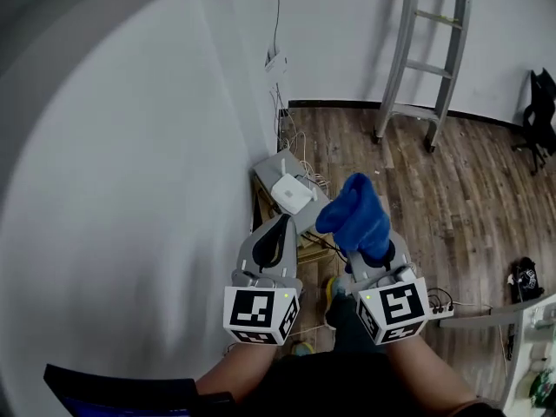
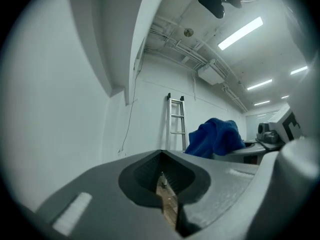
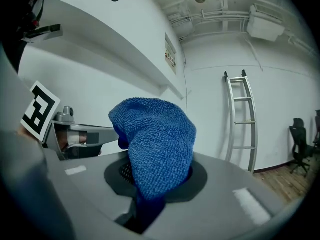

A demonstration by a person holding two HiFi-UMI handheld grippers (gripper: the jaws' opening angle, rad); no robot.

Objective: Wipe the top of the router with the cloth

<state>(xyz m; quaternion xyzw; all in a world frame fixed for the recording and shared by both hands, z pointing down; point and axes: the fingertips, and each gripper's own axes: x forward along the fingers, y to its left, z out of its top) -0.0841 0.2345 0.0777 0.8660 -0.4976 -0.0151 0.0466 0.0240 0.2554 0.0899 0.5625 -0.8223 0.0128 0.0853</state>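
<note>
Between the jaws of the right gripper (image 3: pixel 150 184), a blue cloth (image 3: pixel 152 139) was clamped, its bunched bulk rising up and forward out of the grip. The cloth was deep blue with a nubbly, looped weave, folded over itself into a rounded lump. In the head view its far end lay just beside a white router (image 1: pixel 292 195); whether they touched could not be told. The router was flat and square with thin antennas, and sat on a small wooden stand (image 1: pixel 308 246) against the wall (image 1: pixel 130 146), just ahead of both grippers. The left gripper (image 1: pixel 282 224) was held alongside the right one, its jaws drawn together on nothing. Both grippers pointed forward, away from the person's forearms. A ladder (image 1: pixel 430 50) leaned on the far wall.
</note>
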